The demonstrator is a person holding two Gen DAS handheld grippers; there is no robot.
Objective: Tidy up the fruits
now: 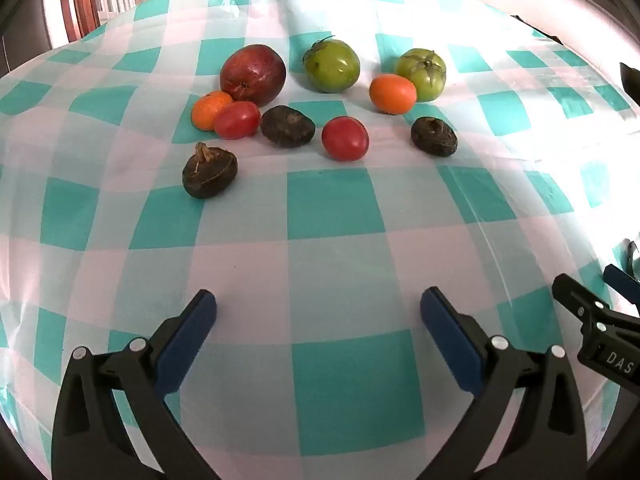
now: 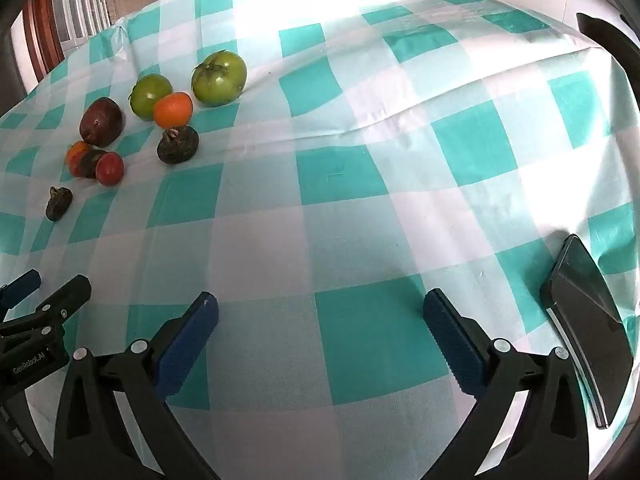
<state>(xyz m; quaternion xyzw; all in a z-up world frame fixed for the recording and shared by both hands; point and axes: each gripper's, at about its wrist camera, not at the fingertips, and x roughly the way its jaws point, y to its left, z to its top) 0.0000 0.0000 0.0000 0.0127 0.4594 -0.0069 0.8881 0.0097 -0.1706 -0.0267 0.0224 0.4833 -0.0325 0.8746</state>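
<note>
I am holding my left claw (image 1: 318,308) wide open over bare cloth, nothing between its blue ribbed pads, and my right claw (image 2: 320,312) is gaping just as wide and empty.

The fruits are lying in a loose cluster well beyond both claws. I am taking the big dark-red mango (image 1: 253,75) as my landmark: a small orange citrus (image 1: 209,110) is sitting just in front of it on the left side, touching a glossy red tomato (image 1: 237,119). Right of the mango a smooth green tomato (image 1: 331,65) is standing, and farther right a second green tomato (image 1: 422,73) with its stalk star facing me, a second orange citrus (image 1: 393,93) pressing against it. In front of the mango a wrinkled dark brown fruit (image 1: 287,126) is resting, then another red tomato (image 1: 345,138), then a second dark fruit (image 1: 434,136) farther right. A third dark fruit (image 1: 209,172), stem up, is lying nearest me, apart from the rest.

The tabletop (image 1: 336,240) is wearing a shiny, slightly creased cloth in teal and white checks, glaring bright on the right side. A dark phone (image 2: 588,332) is lying flat by my right claw. Wooden furniture is showing beyond the tabletop's far edge.
</note>
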